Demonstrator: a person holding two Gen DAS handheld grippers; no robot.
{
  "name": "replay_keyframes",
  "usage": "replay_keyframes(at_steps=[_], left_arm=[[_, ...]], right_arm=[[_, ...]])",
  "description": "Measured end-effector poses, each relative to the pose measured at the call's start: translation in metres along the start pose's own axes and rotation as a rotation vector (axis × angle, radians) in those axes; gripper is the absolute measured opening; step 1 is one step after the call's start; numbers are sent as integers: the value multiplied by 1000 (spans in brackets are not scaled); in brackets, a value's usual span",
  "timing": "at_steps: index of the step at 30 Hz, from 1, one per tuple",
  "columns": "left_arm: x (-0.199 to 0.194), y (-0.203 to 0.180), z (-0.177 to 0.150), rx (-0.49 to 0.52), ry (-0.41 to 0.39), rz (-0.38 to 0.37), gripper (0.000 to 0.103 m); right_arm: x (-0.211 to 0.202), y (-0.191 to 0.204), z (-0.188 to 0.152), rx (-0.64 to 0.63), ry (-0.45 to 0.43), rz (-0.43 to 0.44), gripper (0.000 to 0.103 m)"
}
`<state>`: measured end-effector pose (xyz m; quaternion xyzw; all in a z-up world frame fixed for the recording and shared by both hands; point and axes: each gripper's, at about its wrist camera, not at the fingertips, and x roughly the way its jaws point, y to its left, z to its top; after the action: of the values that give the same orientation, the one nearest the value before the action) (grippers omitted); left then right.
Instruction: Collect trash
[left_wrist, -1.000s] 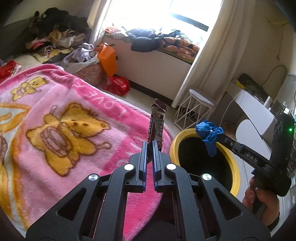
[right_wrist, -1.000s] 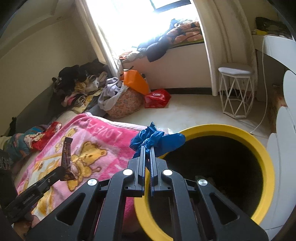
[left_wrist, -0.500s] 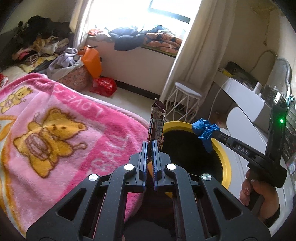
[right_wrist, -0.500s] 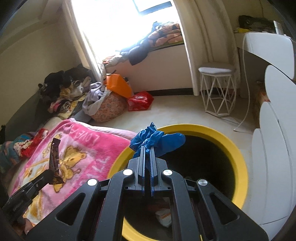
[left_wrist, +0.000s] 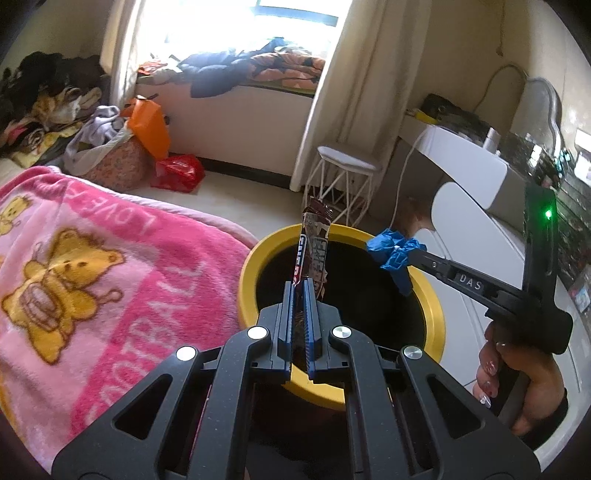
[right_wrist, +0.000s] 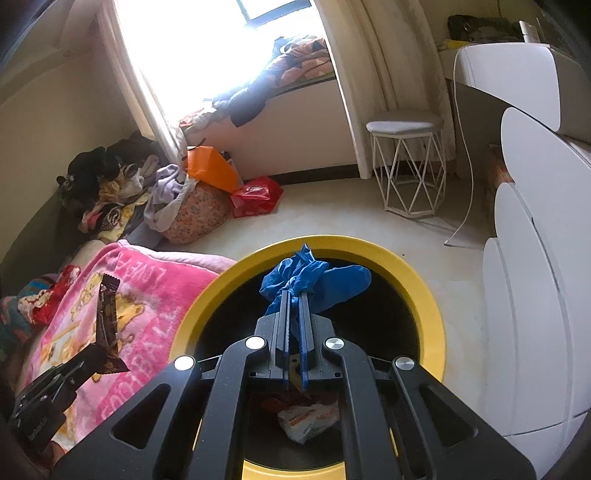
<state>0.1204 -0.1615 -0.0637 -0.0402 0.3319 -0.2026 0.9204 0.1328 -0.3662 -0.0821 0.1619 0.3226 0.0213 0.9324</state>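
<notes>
Left wrist view: left gripper (left_wrist: 299, 291) fingers clamped on a brown snack wrapper (left_wrist: 314, 251), held upright over the near rim of the yellow-rimmed bin (left_wrist: 255, 269) beside the pink blanket (left_wrist: 110, 277). Right wrist view: right gripper (right_wrist: 294, 299) fingers pinched on a crumpled blue glove (right_wrist: 314, 280), poised above the bin's dark mouth with trash inside. Drop-off step, likely; next, spread fingers and release.

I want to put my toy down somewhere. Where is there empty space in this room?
The pale floor is bare between the yellow bin, the white wire stool and the red bag. The pink bear blanket is mostly bare too. It's crowded by the window: the clothes pile, orange bag and window ledge are heaped up.
</notes>
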Motion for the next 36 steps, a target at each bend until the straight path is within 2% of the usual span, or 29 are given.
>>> replay_keyframes(at_steps=[18, 22, 23, 26, 28, 31, 33, 35, 36], left_arm=[[49, -19, -7, 63, 98, -35, 3], [59, -18, -6, 60, 111, -41, 3], [61, -16, -6, 57, 116, -43, 6], [63, -15, -6, 45, 123, -55, 23], [62, -14, -5, 44, 120, -56, 29], [58, -12, -3, 33, 112, -53, 46], [52, -10, -2, 27, 102, -46, 64], [45, -8, -1, 27, 92, -25, 67], [43, -7, 1, 27, 90, -20, 74]], right_arm=[[10, -4, -9, -9, 88, 3, 6], [11, -8, -8, -7, 91, 5, 18], [11, -8, -8, -12, 91, 2, 19], [9, -7, -8, -18, 90, -5, 25], [7, -8, -9, -16, 84, -10, 30], [2, -7, -10, -21, 74, -18, 39], [-3, -5, -10, -26, 62, -21, 46], [-7, -3, -10, -34, 52, -22, 52], [-9, -1, -10, -39, 48, -24, 54]])
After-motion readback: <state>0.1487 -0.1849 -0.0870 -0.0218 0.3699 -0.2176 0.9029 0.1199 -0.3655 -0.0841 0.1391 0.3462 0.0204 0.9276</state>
